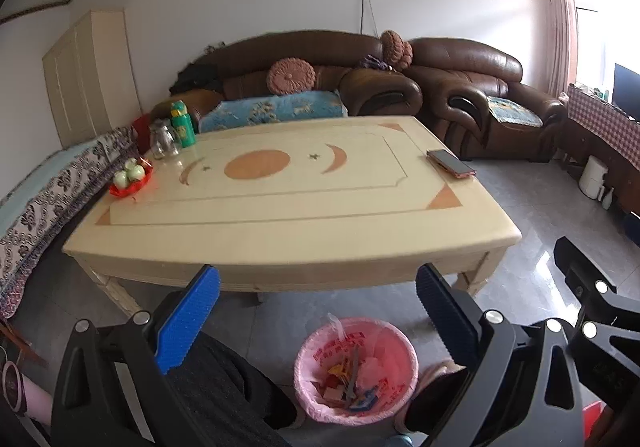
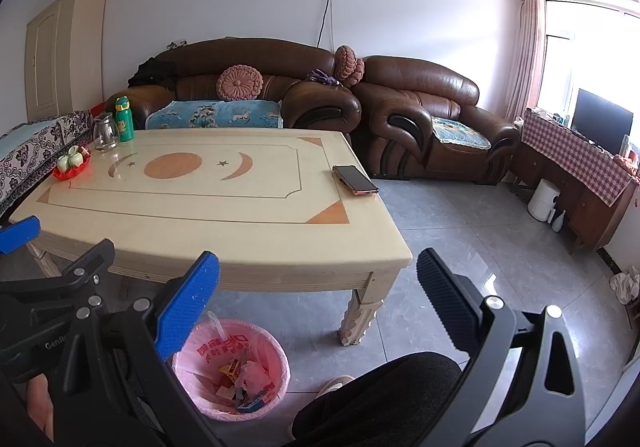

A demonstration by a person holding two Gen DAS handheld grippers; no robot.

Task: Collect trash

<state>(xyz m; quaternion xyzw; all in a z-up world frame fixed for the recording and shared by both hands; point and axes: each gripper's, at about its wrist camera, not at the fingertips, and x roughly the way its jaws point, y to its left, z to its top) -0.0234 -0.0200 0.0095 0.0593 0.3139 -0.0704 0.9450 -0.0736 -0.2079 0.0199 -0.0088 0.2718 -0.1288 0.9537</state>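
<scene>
A brown leather sofa (image 1: 304, 79) and a matching armchair (image 1: 480, 95) stand along the far wall, and in front of them is a long cream table (image 1: 280, 215) with an orange oval and crescents inlaid on its top. On the grey tiled floor, just in front of the table's near edge and between the person's dark-trousered knees, sits a bin (image 1: 356, 371) lined with a pink bag; it holds the trash (image 1: 348, 383), a jumble of wrappers and scraps of packaging. At the table's far left corner stand a green bottle (image 1: 182, 123) and a glass jug (image 1: 162, 139), with a red tray (image 1: 132, 177) of small pale cups just beside them. A phone (image 1: 450, 163) lies flat near the right edge. The left gripper (image 1: 316, 311) is held above the bin with its blue-padded fingers spread wide and nothing between them. The right gripper (image 2: 316, 303), just beside it, is likewise wide open and empty.
</scene>
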